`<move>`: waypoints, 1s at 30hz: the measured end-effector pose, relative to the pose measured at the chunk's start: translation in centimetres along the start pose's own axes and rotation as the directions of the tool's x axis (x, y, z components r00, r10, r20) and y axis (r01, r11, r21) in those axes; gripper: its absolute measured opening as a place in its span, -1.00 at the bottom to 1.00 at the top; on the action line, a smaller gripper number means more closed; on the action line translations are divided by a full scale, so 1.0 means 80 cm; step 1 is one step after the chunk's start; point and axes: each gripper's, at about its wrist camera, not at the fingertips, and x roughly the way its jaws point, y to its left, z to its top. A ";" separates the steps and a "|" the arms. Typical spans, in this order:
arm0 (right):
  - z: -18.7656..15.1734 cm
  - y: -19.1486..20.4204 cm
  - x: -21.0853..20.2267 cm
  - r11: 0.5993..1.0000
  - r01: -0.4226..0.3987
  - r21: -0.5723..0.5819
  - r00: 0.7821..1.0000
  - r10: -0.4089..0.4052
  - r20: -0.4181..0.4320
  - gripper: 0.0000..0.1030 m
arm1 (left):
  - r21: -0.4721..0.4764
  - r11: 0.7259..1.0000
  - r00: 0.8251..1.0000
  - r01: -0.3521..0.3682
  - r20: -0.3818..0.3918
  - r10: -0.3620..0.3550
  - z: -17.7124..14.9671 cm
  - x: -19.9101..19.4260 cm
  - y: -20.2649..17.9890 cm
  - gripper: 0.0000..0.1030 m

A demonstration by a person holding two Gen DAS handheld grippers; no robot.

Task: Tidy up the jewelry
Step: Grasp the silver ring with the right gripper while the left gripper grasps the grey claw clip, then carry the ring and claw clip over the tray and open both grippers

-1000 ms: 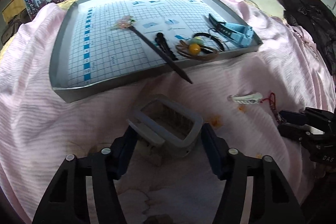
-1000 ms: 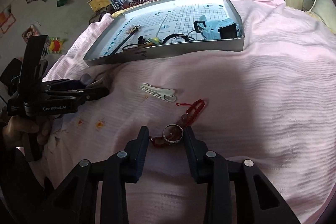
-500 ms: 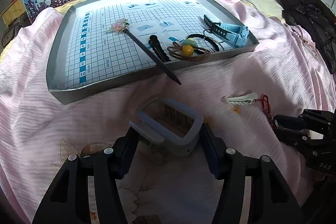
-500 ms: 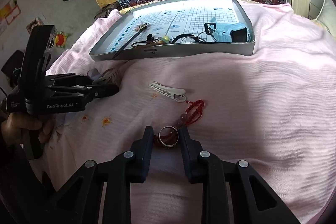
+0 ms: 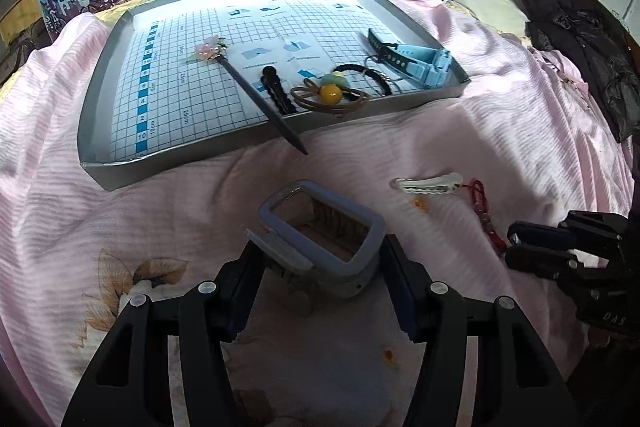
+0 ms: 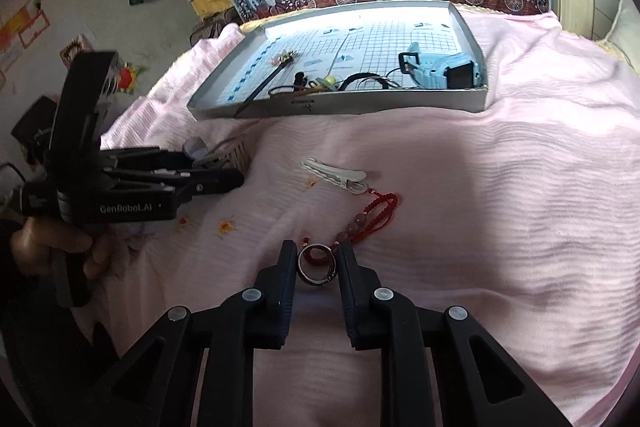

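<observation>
Since the earlier frame my right gripper (image 6: pixel 317 269) has narrowed around the metal ring (image 6: pixel 316 263) at lower centre of the right wrist view; the jaws now bracket it closely on both sides, and I judge them pinched on it, though the contact itself is hard to confirm. The ring lies on the pink bedspread (image 6: pixel 500 207), over one end of the red bead bracelet (image 6: pixel 370 217), so I may drag the beads along when I lift.

My left gripper (image 5: pixel 320 267) is clenched on the small grey basket (image 5: pixel 320 247), held near lower centre of the left wrist view, just in front of the grey tray (image 5: pixel 100 115).

Progress looks partial. Already in the tray, in the upper half of the frame, are the flower hair stick (image 5: pixel 248 87), whose tip overhangs the front wall, the black hair clip (image 5: pixel 276 91), the hair tie with yellow bead (image 5: pixel 330 95) and the blue watch (image 5: pixel 416 59). Left on the bedspread, right of centre, are the white hair clip (image 5: pixel 426 185), the bracelet and the ring.
</observation>
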 end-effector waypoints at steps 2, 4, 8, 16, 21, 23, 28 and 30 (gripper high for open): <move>0.001 -0.009 -0.006 0.999 -0.020 0.045 1.000 0.020 0.012 -0.62 | 0.005 1.000 1.000 0.016 -0.002 -0.016 -0.001 -0.002 -0.004 0.02; 0.001 -0.020 -0.011 0.994 -0.041 0.097 0.999 0.039 0.022 -0.62 | 0.014 0.999 1.000 0.030 -0.002 -0.030 -0.001 -0.004 -0.009 0.02; 0.002 -0.039 -0.017 0.981 -0.065 0.181 0.997 0.058 0.044 -0.62 | 0.039 0.998 0.999 0.049 0.001 -0.049 -0.003 -0.007 -0.021 0.02; 0.010 -0.033 -0.029 0.985 -0.077 0.152 0.992 0.059 0.115 -0.62 | 0.036 0.994 0.993 0.105 0.046 -0.107 -0.001 -0.016 -0.031 0.01; 0.012 -0.020 -0.038 0.996 -0.033 0.084 0.987 0.019 0.158 -0.62 | 0.034 0.993 0.988 0.114 0.098 -0.117 0.003 -0.027 -0.032 0.01; 0.013 -0.016 -0.041 0.998 -0.011 0.056 0.985 0.001 0.175 -0.62 | 0.028 0.993 0.985 0.115 0.127 -0.117 0.005 -0.034 -0.030 0.01; 0.020 -0.008 -0.045 1.000 0.031 -0.005 0.978 -0.029 0.206 -0.62 | -0.026 0.992 0.970 0.122 0.216 -0.114 0.015 -0.059 -0.017 0.01; 0.021 -0.007 -0.046 0.999 0.041 -0.014 0.976 -0.037 0.215 -0.62 | -0.055 0.991 0.966 0.124 0.237 -0.107 0.018 -0.067 -0.008 0.01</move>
